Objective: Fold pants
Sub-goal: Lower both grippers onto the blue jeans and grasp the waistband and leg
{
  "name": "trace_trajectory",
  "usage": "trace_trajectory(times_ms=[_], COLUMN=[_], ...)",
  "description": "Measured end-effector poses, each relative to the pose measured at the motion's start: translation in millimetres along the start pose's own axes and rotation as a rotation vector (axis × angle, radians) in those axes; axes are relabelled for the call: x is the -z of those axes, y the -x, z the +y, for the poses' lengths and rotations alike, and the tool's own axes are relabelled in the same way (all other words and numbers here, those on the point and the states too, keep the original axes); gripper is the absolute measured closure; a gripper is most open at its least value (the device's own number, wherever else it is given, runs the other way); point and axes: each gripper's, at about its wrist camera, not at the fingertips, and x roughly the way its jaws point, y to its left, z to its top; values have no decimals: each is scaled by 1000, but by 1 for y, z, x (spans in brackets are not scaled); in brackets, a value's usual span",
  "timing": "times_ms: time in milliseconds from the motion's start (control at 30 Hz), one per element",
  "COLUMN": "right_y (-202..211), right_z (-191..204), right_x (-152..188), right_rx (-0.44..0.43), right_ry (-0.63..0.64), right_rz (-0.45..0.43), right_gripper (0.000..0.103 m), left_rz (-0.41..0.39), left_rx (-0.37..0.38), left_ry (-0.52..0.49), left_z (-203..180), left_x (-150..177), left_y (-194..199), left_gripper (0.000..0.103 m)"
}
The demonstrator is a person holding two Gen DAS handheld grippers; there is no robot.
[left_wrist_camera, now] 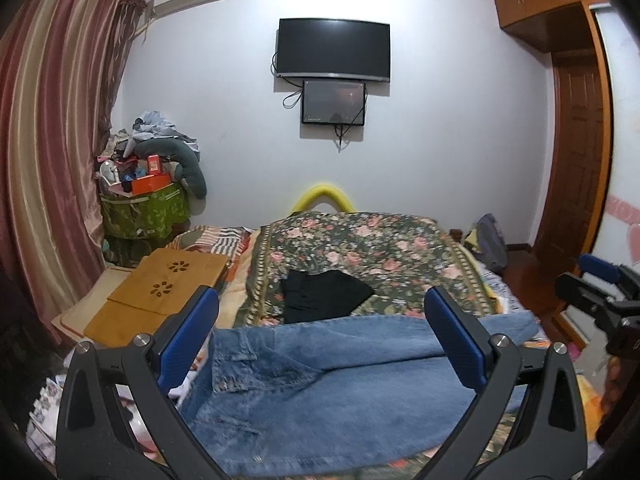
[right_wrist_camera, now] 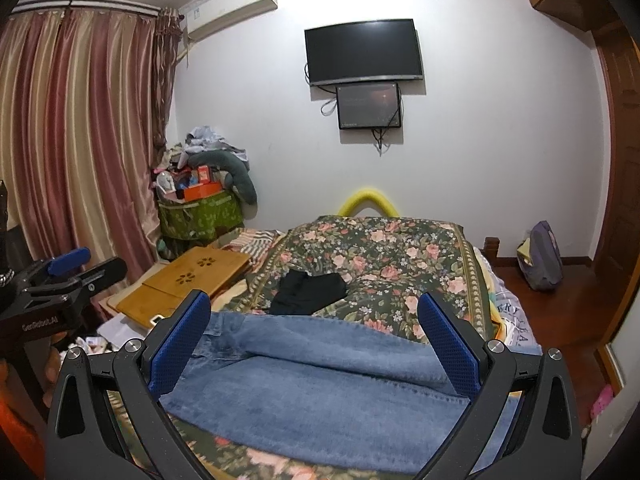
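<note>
Blue jeans (left_wrist_camera: 320, 384) lie spread across the near part of the floral bedspread (left_wrist_camera: 384, 252), waist to the left, legs running right. They also show in the right wrist view (right_wrist_camera: 320, 380). My left gripper (left_wrist_camera: 320, 332) is open and empty, its blue pads wide apart above the waist and seat area. My right gripper (right_wrist_camera: 316, 332) is open and empty above the legs. The right gripper appears at the right edge of the left wrist view (left_wrist_camera: 600, 292); the left gripper appears at the left edge of the right wrist view (right_wrist_camera: 68, 276).
A black garment (left_wrist_camera: 324, 296) lies on the bedspread beyond the jeans. A wooden lap desk (left_wrist_camera: 160, 288) sits on the left of the bed. A cluttered green bin (left_wrist_camera: 144, 208) stands by the curtain (left_wrist_camera: 52, 160). A bag (right_wrist_camera: 540, 256) rests on the floor right.
</note>
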Motion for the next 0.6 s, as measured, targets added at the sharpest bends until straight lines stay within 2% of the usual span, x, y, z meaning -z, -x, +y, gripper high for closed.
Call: trace_trajectory(times_ms=[133, 300, 467, 600], right_y=[-37, -91, -150, -192], right_z=[-13, -34, -63, -79], right_x=[-2, 6, 23, 39], right_rx=[9, 29, 31, 18], right_ry=[17, 40, 40, 53], right_rz=[47, 140, 260, 355], right_gripper=[0, 0, 0, 0], left_rz=[30, 116, 256, 411], left_rx=[-54, -59, -110, -149], left_ry=[-12, 6, 4, -5], left_z=[13, 35, 65, 89], left_x=[-7, -7, 9, 35], left_y=[-48, -117, -200, -266], left_gripper=[0, 0, 0, 0])
